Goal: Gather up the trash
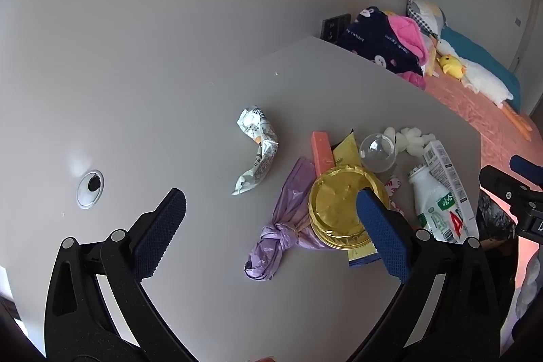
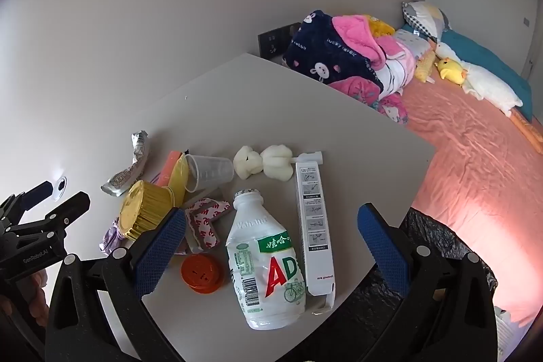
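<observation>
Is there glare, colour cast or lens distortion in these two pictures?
Left wrist view: a bright glare spot on the table beside the cable hole, and curved fisheye edges. Right wrist view: a pink glow off the bedsheet, dark corners, and a bowed table edge.

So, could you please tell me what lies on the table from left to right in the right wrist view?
Crumpled wrapper → gold foil cup → orange cap → white bottle → long white box.
</observation>
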{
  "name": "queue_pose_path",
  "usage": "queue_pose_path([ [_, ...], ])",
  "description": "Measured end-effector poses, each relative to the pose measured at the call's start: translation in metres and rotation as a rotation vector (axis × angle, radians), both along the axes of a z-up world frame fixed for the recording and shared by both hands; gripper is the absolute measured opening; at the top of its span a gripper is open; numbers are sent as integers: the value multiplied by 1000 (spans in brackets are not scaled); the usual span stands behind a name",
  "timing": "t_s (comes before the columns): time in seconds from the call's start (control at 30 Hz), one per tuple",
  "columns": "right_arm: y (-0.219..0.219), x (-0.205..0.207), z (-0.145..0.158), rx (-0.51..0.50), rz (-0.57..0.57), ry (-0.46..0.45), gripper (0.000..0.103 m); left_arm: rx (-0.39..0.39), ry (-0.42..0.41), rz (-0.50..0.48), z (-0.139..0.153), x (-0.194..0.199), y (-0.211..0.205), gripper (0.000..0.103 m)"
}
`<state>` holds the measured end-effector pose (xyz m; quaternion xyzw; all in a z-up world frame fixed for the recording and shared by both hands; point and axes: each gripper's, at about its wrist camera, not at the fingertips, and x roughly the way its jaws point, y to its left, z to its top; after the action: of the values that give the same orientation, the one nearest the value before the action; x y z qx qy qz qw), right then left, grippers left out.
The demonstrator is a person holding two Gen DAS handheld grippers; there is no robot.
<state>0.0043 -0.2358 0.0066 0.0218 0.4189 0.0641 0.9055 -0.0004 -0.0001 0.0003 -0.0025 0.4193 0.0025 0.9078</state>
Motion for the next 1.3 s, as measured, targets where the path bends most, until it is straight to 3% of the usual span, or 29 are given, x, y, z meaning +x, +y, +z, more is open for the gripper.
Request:
queue_pose_path([
  [1.3, -7, -4, 8, -28, -23, -9, 100, -14, -18, -17, 6, -2, 3, 97],
])
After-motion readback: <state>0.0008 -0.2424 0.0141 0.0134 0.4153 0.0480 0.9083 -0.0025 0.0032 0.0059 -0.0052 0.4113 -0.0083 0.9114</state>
